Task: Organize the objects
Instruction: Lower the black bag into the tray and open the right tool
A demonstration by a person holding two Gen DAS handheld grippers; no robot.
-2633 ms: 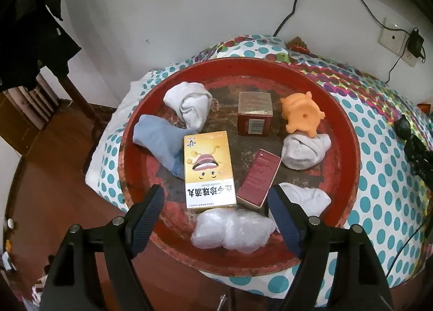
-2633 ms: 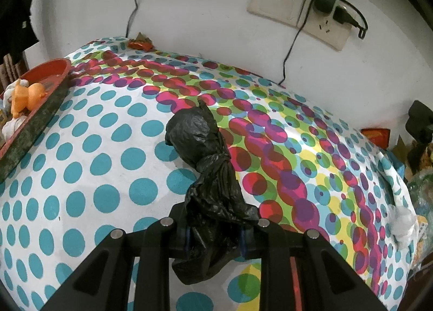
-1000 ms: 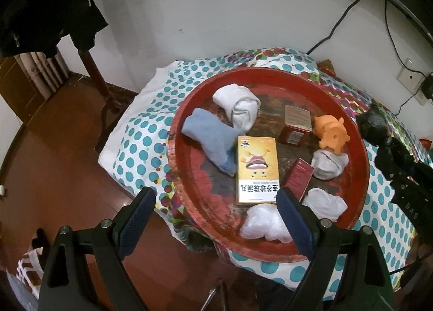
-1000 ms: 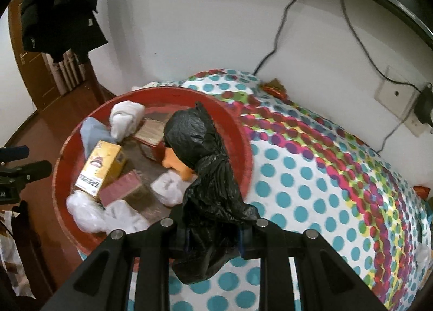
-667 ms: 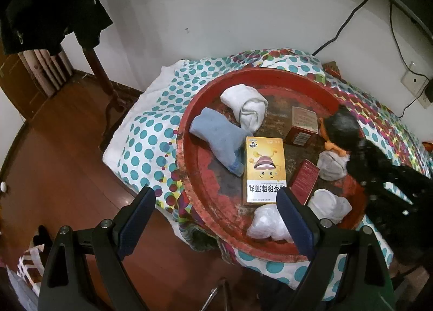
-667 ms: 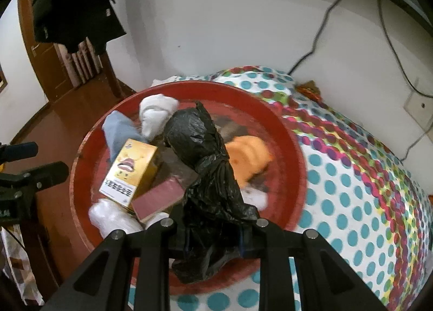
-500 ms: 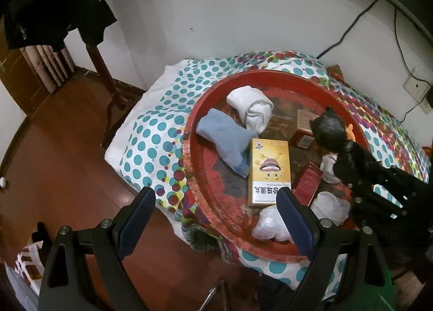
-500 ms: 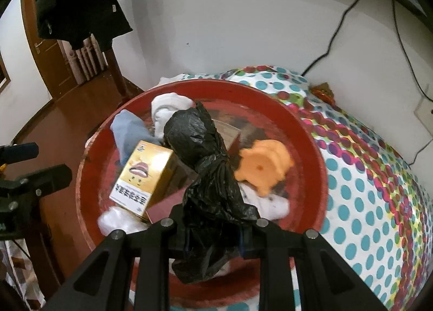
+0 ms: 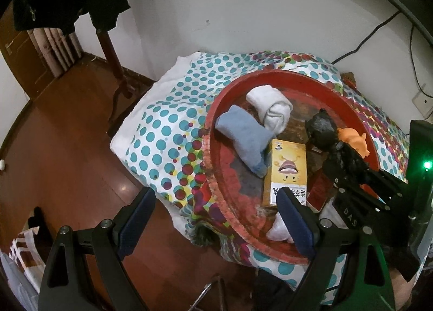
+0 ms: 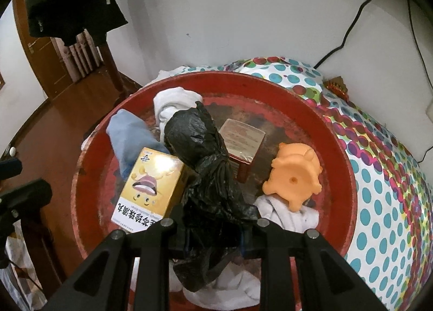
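Black bag held over the red tray, ready to set down.

My right gripper (image 10: 213,232) is clamped on the black bag (image 10: 205,165); my left gripper (image 9: 216,219) hangs apart, empty. I'd lower into bare tray (image 10: 319,132) between yellow box (image 10: 148,186) and orange pig (image 10: 295,175), then release.

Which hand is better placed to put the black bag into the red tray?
Right. The right gripper is shut on the black bag above the red tray; the left gripper is open, empty, off the tray's edge.
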